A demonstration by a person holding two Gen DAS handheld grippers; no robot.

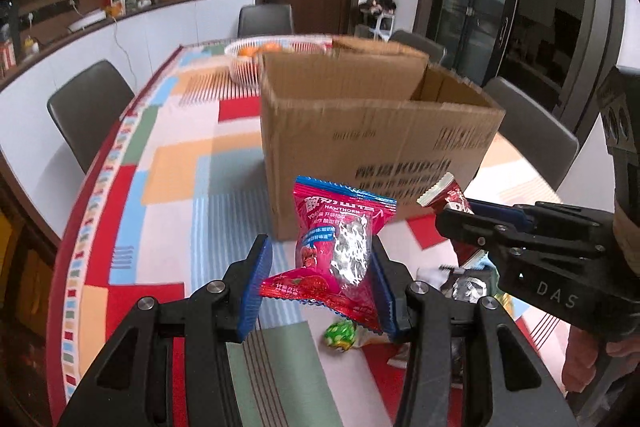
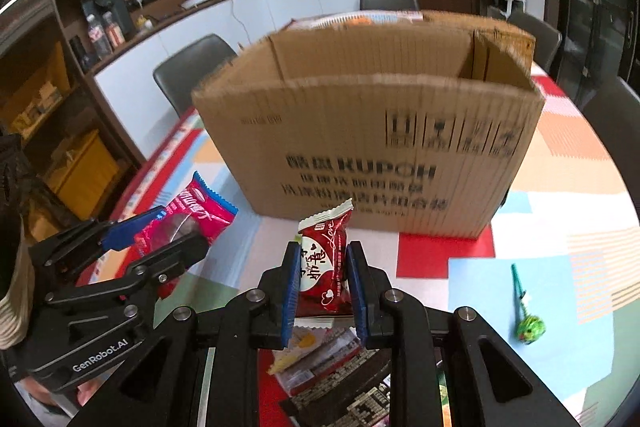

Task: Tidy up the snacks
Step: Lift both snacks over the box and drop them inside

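Left gripper (image 1: 320, 283) is clamped on a pink pack (image 1: 336, 251), right gripper (image 2: 323, 291) pinches a red candy (image 2: 324, 263), both facing the open box (image 2: 368, 131).

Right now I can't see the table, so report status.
Left gripper shut on pink hawthorn packet. Right gripper shut on red packet. Open cardboard box ahead, path clear.

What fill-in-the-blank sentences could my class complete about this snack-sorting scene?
1. The left gripper holds a pink ____ packet.
2. The right gripper holds a dark red snack printed with the word ____.
3. The cardboard box stands with its top ____.

Missing words: hawthorn; Love; open
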